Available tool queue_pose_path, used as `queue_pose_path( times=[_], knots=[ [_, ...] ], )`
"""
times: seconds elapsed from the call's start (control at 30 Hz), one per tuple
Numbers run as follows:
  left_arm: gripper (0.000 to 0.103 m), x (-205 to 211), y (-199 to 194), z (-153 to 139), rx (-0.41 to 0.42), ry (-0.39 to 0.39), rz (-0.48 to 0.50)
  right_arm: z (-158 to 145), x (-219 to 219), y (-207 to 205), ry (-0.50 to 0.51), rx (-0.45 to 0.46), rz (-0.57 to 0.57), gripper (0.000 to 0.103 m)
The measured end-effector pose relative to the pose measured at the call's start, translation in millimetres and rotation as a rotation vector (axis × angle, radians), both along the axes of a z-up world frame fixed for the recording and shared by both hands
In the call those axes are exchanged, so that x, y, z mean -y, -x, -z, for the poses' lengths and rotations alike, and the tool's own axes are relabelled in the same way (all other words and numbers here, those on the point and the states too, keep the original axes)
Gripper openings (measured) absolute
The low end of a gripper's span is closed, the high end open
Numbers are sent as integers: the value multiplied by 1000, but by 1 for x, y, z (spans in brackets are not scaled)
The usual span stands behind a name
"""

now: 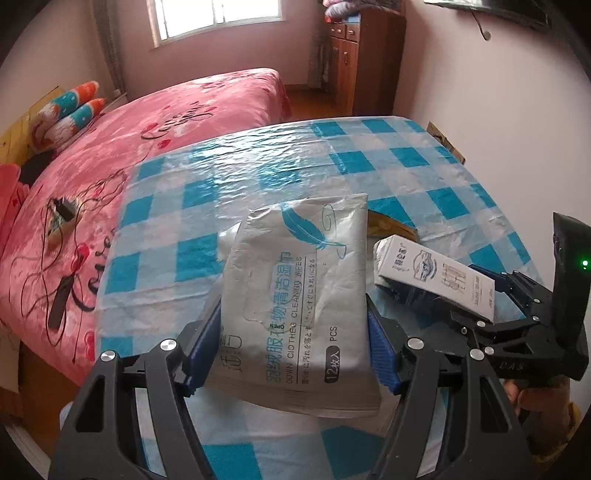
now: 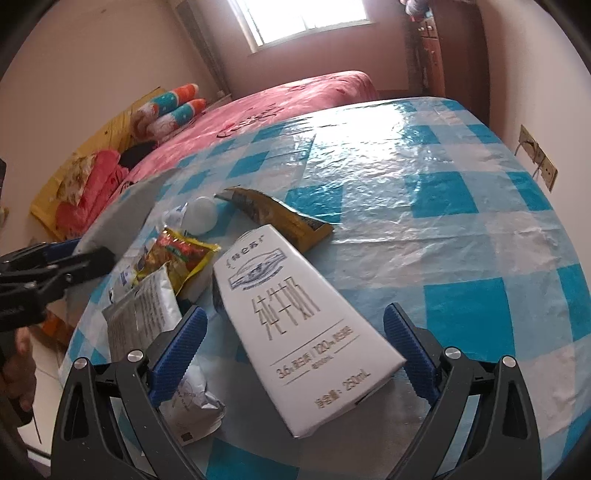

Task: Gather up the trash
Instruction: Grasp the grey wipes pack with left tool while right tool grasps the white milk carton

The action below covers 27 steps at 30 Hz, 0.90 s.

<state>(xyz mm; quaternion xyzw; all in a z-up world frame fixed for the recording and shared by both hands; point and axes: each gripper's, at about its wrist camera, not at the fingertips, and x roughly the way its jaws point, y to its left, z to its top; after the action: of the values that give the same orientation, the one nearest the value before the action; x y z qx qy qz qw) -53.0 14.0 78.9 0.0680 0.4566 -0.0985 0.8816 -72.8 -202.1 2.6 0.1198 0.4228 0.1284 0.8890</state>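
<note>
Left gripper (image 1: 291, 354) jaws pinching the wipes packet (image 1: 295, 295); right gripper (image 2: 295, 354) jaws spread around the milk carton (image 2: 295, 325).

Daylit room, soft light, strong fisheye bend on both my wrist views.

Light comes from the window (image 1: 218, 18) at the far wall, blown out white. It leaves a broad glare on the plastic tablecloth (image 2: 388, 155). Shadows are faint. Edges curve and darken to black corners; the milk carton (image 2: 303, 332) print looks slightly soft.
</note>
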Motion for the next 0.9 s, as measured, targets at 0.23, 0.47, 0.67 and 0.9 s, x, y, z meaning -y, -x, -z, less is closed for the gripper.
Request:
queue_pose_path(
  times=[0.23,0.47,0.67,0.9],
  knots=[
    [71,-30,21,5,-15,35,-57,-7,-16,9,-77,2,-100,95],
    [71,-50,36,7,-14,71,-75,0,-23,4,19,0,-43,73],
    [71,-65,43,11,-14,100,-76,0,-34,0,96,18,-31,72],
    [71,-87,52,15,-8,142,-75,2,-40,-3,149,11,-41,59]
  ],
)
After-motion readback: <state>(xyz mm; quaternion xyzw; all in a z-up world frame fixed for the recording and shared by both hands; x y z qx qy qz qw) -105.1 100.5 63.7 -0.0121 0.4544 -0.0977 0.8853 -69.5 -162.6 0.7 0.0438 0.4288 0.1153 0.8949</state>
